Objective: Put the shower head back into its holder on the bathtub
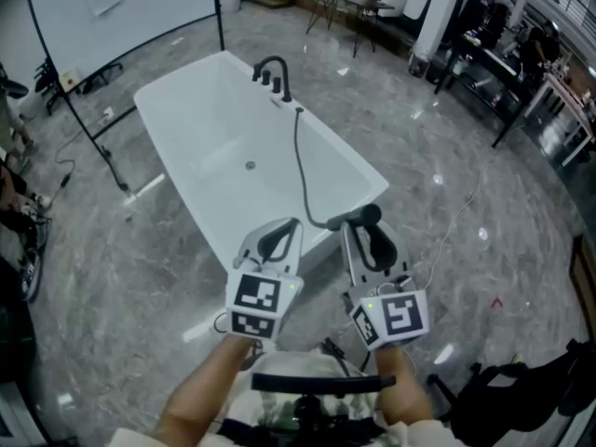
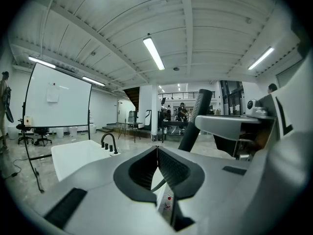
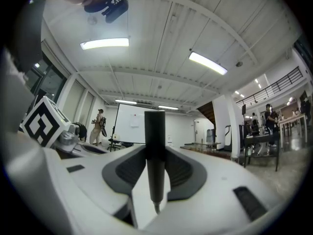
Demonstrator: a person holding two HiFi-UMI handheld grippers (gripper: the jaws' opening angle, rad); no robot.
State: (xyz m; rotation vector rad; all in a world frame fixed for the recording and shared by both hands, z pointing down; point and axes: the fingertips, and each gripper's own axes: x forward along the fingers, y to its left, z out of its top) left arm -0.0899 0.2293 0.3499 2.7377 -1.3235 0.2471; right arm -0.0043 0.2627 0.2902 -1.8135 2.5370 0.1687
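While I stand at the near end of the white bathtub (image 1: 216, 119), my right claw (image 1: 368, 242) is clamped on the black shower head (image 1: 361, 216), its jaws set fairly wide with a pad on either side of the handle. In the right gripper view the shower head (image 3: 155, 151) stands upright in the middle of the right claw (image 3: 155, 156), its narrow end pointing down. From above, it hangs just off the tub's near rim, well apart from the black faucet (image 1: 271, 71) at the far end. The dark hose (image 1: 300, 156) runs from the rim beside that faucet, along the tub's inside, to the shower head. My left claw (image 1: 276, 238) sits just beside the right one, its jaws pressed together with nothing between them. Its own view shows the bathtub (image 2: 73, 155) ahead and the shower head (image 2: 198, 116) to the right.
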